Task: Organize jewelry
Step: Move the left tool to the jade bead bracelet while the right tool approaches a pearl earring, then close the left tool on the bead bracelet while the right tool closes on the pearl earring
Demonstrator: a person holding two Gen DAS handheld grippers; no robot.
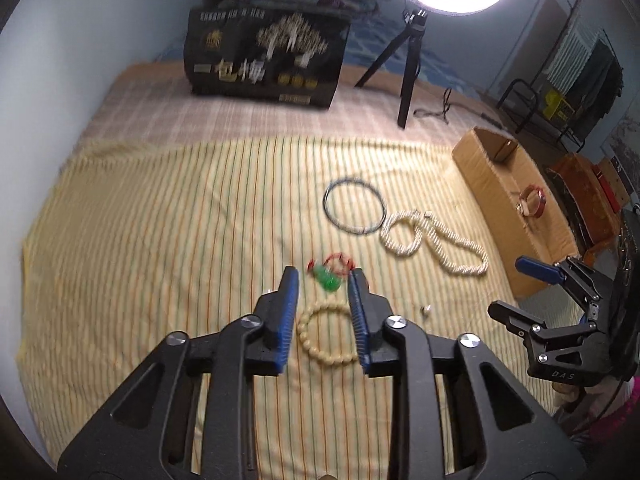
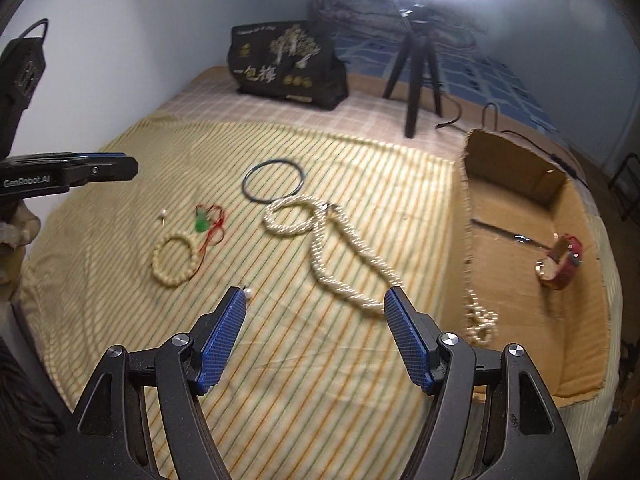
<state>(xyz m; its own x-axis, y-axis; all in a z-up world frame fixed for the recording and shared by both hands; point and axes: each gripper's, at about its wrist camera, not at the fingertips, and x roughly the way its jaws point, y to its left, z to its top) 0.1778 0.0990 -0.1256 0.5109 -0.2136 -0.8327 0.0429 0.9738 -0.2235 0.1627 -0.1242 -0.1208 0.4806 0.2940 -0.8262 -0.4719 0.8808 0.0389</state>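
The left gripper [image 1: 322, 274] is held low over the striped bedsheet [image 1: 160, 240], its jaws narrowed but not closed, with nothing pressed between the pads. The cream bead bracelet [image 1: 326, 336] lies flat on the sheet between the two fingers, and the green pendant on its red cord [image 1: 329, 274] lies just beyond the fingertips. The right gripper [image 2: 316, 294] is held wide open and empty over the sheet; a loop of the pearl necklace [image 2: 344, 256] lies between its fingertips, and a small loose pearl piece [image 2: 249, 293] sits just beside its left fingertip.

The cardboard box [image 2: 520, 280] sits at the right edge of the bed, with a red watch [image 2: 562, 266] already inside.

Several risks are judged likely. The red cord could be caught together with the bracelet if the left jaws are closed too far forward. The sheet could be pinched and dragged. The necklace could be lifted by one strand only, so that it swings or snags on the box wall.
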